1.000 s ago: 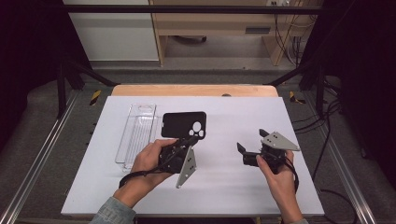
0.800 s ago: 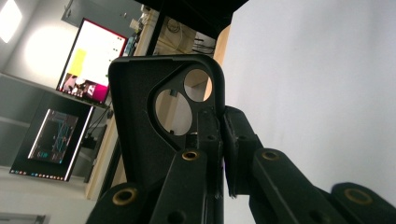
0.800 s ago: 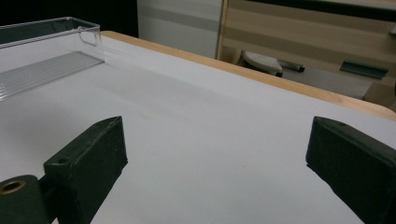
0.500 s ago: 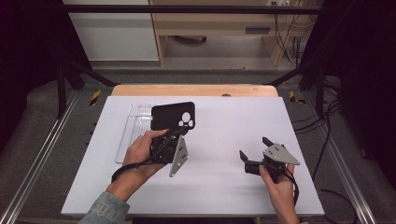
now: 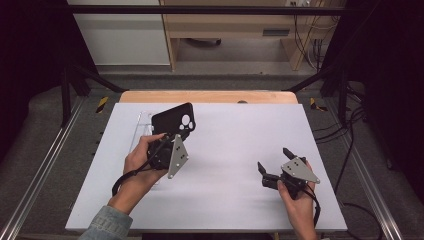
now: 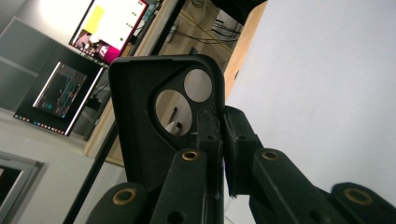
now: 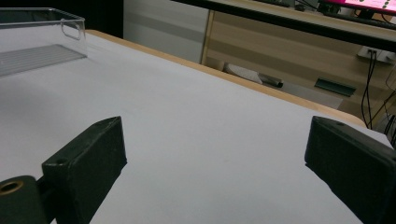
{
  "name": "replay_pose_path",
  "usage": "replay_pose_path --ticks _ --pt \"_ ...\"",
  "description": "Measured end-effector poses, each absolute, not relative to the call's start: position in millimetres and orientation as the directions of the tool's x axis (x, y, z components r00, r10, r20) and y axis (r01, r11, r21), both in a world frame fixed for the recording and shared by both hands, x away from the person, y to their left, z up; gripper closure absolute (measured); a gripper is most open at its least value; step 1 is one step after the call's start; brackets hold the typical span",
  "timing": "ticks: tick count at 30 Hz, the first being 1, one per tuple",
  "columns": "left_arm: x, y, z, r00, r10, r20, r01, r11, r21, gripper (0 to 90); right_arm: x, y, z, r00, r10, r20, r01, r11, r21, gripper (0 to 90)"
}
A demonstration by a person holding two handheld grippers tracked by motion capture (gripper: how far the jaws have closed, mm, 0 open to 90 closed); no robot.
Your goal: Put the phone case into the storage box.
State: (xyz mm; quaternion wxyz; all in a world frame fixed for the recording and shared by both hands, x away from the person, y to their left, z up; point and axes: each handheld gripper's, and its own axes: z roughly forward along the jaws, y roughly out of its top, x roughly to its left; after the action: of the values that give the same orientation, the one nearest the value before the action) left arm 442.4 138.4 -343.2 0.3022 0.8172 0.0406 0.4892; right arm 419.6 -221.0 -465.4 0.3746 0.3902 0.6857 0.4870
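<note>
Since the earlier frame your left gripper [image 5: 172,142], clamped on the black phone case [image 5: 173,120], has carried it to upper left over the clear tray [image 5: 141,121], while your right gripper [image 5: 272,167] rests open-jawed at lower right, so next lower the case squarely inside.

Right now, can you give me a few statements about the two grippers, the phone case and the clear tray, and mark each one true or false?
1. The left gripper is shut on the black phone case. True.
2. The phone case lies flat on the table. False: it is held up off the white table.
3. The right gripper has open jaws with nothing between them. True.
4. The clear tray holds a phone. False: it looks empty.
5. The right gripper is gripping the tray. False: it is apart from the tray, near the table's right side.
</note>
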Motion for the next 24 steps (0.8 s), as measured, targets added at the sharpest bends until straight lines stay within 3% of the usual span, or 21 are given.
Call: replay_pose_path --ticks 24 --pt "447 156 -328 0.510 0.466 0.723 -0.185 -0.762 0.621 85.7 417 -225 -465 -0.419 0.902 -0.105 0.158 0.187 0.970 5.1"
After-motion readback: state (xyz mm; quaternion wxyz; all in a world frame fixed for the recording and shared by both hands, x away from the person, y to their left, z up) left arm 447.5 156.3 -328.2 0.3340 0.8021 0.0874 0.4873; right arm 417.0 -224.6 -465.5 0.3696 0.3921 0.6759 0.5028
